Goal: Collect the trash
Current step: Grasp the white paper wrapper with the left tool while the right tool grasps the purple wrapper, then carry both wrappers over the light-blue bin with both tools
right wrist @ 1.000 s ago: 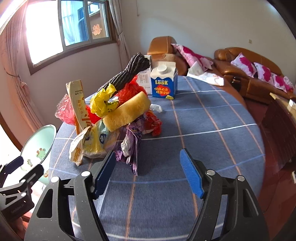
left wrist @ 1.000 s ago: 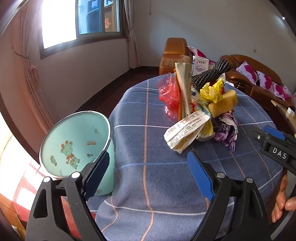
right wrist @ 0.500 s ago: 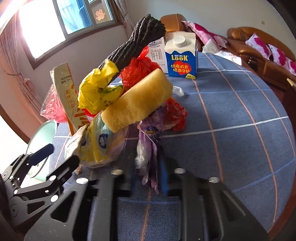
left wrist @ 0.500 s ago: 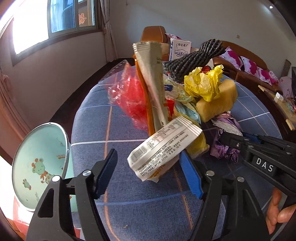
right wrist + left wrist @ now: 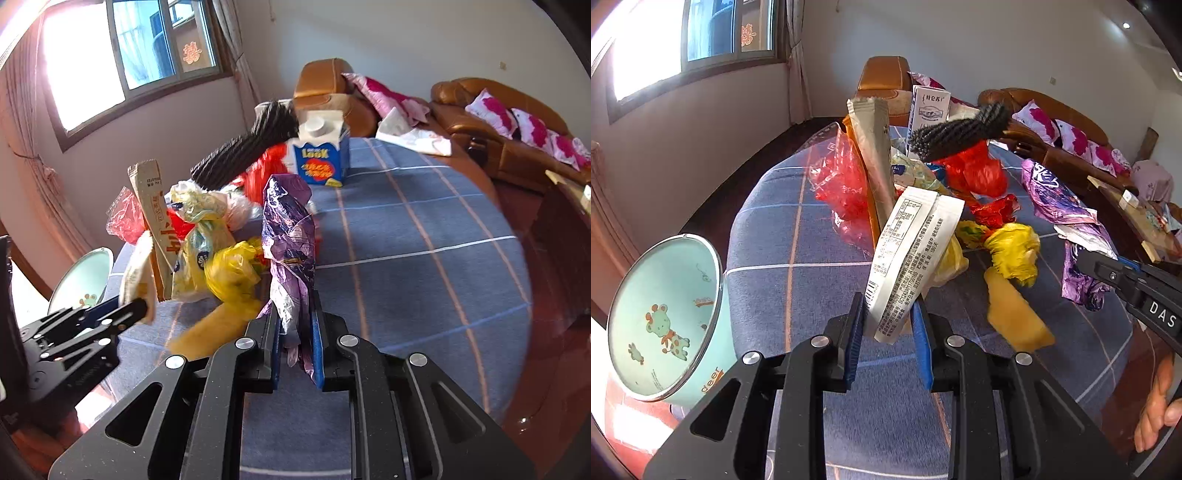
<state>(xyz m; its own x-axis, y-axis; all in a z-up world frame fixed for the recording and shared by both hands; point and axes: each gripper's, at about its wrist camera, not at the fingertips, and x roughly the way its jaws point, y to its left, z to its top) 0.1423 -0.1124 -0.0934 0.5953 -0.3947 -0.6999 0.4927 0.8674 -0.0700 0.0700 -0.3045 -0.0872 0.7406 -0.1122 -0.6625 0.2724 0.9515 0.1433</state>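
Note:
A heap of trash lies on the blue checked tablecloth. My left gripper is shut on a white printed packet at the heap's near edge. My right gripper is shut on a purple crumpled wrapper, held upright; it also shows in the left wrist view. A yellow sponge and a yellow bag lie between the grippers. A mint green bin with a cartoon print stands beside the table at the left.
In the heap are a red plastic bag, a tall beige packet and a black ribbed roll. A blue milk carton stands farther back. Brown sofas with pink cushions stand beyond the table.
Both grippers moved into the heap and closed, the left on the white packet, the right on the purple wrapper, which is now lifted. The yellow sponge slid down off the heap onto the cloth.

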